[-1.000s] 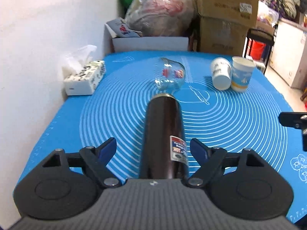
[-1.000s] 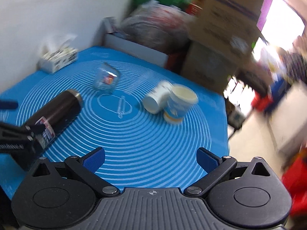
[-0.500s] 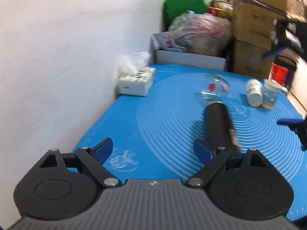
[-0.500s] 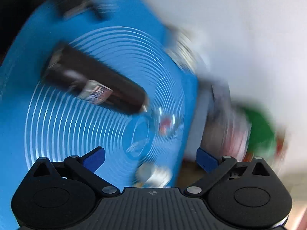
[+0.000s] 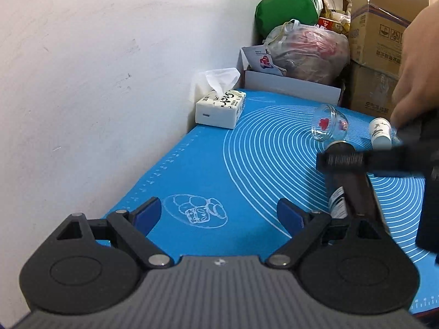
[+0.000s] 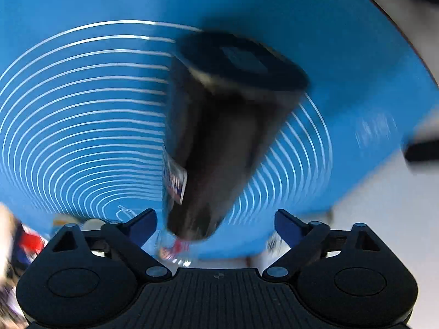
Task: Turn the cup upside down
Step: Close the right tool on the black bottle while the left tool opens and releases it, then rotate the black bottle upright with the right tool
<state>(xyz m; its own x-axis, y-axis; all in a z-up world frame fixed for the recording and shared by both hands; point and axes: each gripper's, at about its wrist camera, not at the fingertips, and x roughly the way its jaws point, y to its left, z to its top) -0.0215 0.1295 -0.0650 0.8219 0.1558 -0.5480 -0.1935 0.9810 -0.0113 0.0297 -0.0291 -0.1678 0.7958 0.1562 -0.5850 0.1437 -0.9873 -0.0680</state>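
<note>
1. Claws: left gripper (image 5: 216, 213) spread wide over the blue mat (image 5: 247, 164), pinching nothing; right gripper (image 6: 215, 220) likewise spread, empty.
2. Dark cup (image 6: 219, 137) lies on its side on the mat, between the right gripper's fingers in its blurred view.
3. Beyond: glass jar (image 5: 329, 123), white paper cup (image 5: 380, 131), tissue box (image 5: 221, 105).

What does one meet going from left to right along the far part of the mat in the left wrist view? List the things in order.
Tissue box → glass cup lying on its side → white paper cup lying on its side.
</note>
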